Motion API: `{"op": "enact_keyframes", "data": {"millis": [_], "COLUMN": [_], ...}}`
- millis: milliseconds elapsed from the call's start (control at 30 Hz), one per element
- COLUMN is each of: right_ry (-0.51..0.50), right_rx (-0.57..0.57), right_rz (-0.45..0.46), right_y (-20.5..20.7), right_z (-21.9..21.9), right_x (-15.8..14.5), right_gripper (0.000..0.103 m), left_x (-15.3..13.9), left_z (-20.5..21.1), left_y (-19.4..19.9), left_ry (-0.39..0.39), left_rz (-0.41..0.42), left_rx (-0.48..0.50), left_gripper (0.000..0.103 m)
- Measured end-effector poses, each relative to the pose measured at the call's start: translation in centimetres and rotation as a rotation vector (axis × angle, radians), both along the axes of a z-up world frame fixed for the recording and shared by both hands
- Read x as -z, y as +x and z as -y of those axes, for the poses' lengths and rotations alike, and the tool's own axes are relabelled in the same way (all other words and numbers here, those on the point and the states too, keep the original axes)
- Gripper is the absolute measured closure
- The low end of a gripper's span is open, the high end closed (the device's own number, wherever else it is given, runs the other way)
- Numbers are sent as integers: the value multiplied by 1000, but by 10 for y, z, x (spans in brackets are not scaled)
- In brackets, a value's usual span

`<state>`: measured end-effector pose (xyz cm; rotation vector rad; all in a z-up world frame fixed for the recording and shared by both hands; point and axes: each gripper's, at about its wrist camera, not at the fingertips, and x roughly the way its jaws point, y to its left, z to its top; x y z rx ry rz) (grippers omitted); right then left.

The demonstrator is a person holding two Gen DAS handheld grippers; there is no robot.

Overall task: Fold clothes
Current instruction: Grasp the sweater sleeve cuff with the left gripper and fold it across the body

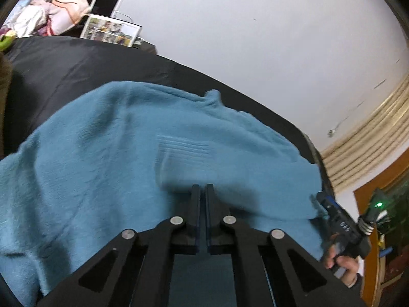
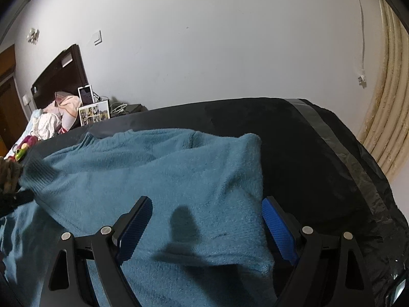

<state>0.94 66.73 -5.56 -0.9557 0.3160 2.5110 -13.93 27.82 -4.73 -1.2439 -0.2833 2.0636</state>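
Observation:
A fuzzy blue sweater (image 1: 115, 140) (image 2: 179, 168) lies spread over a black-covered surface (image 1: 76, 64) (image 2: 306, 158). My left gripper (image 1: 202, 188) has its jaws pressed together, and a blurred fold of the sweater runs up to the tips. In the right wrist view the sweater's ribbed edge (image 2: 38, 174) is lifted at the far left, where the left gripper (image 2: 15, 199) pinches it. My right gripper (image 2: 207, 200) stands wide open over the sweater's right part, its blue pads (image 2: 278, 230) apart, with one pad at the cloth's right edge. A hand holds the right gripper (image 1: 342, 225) at the sweater's right border.
A photo frame (image 1: 110, 30) (image 2: 94, 113), a tablet (image 1: 104, 3) and a pile of pink and white clothes (image 1: 51, 12) (image 2: 58, 117) sit beyond the far left end. A beige curtain (image 1: 370, 148) (image 2: 388, 102) hangs on the right. The black cover (image 2: 345, 179) shows bare right of the sweater.

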Motion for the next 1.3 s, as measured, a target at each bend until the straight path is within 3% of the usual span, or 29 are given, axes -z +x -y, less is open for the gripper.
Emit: {"op": "enact_keyframes", "data": {"millis": [267, 333, 367, 400, 667, 833, 933, 1000, 1033, 1067, 1100, 1200, 1300], "right_ry": [25, 36, 40, 45, 101, 153, 195, 219, 228, 233, 236, 235, 228], "right_rx": [-26, -27, -28, -28, -45, -68, -83, -90, -94, -96, -98, -96, -90], "right_rz": [31, 36, 38, 40, 50, 54, 57, 59, 60, 61, 61, 55, 44], "right_y": [-6, -6, -7, -7, -8, -9, -10, -10, -10, -11, -11, -10, -8], "right_z": [8, 10, 11, 11, 22, 33, 41, 46, 48, 49, 49, 48, 46], "right_x": [2, 2, 2, 2, 1, -1, -2, -3, -3, -3, -3, -4, -5], "right_gripper": [14, 14, 14, 14, 14, 14, 14, 14, 14, 14, 14, 14, 14], "left_x": [0, 2, 3, 4, 8, 8, 9, 8, 7, 7, 6, 3, -6], "left_z": [13, 5, 1, -2, -24, -39, -49, -49, -46, -45, -44, -43, -32], "left_y": [-6, -6, -6, -6, -4, 7, 11, 12, 11, 11, 12, 18, 24], "left_ry": [-37, -65, -81, -96, -174, -224, -296, -303, -276, -251, -235, -209, -196], "left_rz": [-18, -20, -19, -18, -48, -134, -196, -211, -193, -173, -164, -168, -191], "left_rx": [-21, -13, -14, -16, 18, 59, 60, 62, 71, 81, 84, 96, 74], "left_gripper": [98, 77, 42, 18, 13, 14, 35, 54, 62, 78, 86, 96, 96]}}
